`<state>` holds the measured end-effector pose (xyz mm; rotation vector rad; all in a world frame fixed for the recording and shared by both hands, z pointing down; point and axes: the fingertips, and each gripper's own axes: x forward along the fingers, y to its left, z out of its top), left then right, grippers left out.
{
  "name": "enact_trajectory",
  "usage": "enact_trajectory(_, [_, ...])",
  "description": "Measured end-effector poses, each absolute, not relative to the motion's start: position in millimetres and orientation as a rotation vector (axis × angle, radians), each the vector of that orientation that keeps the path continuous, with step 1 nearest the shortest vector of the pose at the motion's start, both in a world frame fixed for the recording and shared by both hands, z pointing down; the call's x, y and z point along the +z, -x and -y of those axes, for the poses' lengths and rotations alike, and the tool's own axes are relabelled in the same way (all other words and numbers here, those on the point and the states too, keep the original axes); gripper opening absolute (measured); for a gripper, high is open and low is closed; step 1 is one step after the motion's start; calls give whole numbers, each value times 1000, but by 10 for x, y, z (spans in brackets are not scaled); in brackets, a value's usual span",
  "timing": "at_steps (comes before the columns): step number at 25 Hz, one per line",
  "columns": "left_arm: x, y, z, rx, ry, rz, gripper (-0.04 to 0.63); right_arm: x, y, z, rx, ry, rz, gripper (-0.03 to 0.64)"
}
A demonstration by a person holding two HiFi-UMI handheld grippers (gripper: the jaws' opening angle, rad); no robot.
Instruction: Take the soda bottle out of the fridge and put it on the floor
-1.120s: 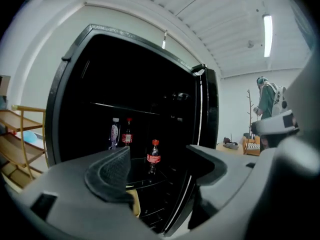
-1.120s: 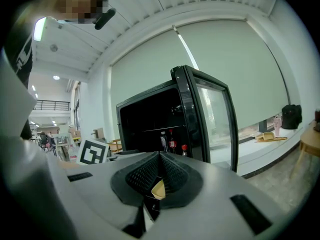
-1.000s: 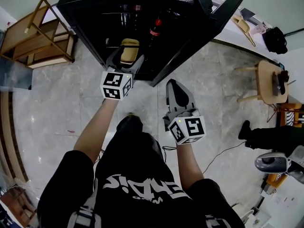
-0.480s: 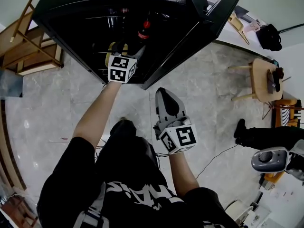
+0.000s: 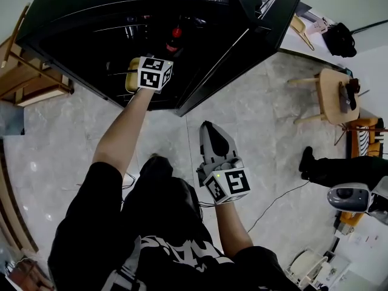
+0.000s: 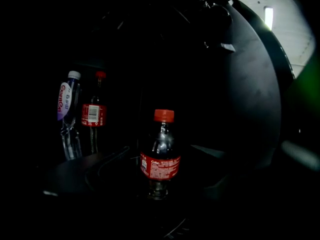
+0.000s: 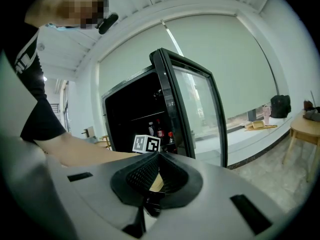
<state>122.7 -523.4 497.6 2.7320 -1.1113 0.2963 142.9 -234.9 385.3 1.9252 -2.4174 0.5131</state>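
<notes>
Grey marble floor [image 5: 66, 144] fronts the black fridge [image 5: 91, 17]. Inside it, the left gripper [image 5: 153, 62] has its jaws apart, facing a red-labelled soda bottle [image 6: 160, 156]. Outside it, the right gripper [image 5: 211, 132] has its jaws closed on nothing.

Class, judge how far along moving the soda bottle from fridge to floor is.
Done: the fridge door is open. In hand: the left tool reaches inside, jaws open, the soda bottle upright just ahead, ungripped. Left: grip it, lift it out, set it on the floor. Right tool idle, shut.
</notes>
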Motion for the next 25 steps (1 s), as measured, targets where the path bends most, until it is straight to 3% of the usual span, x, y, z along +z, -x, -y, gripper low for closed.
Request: enact_trajectory(25, [4958, -1228, 5021, 299, -2803, 1073, 301, 4107, -1595, 2174, 582, -1974, 2372, 21])
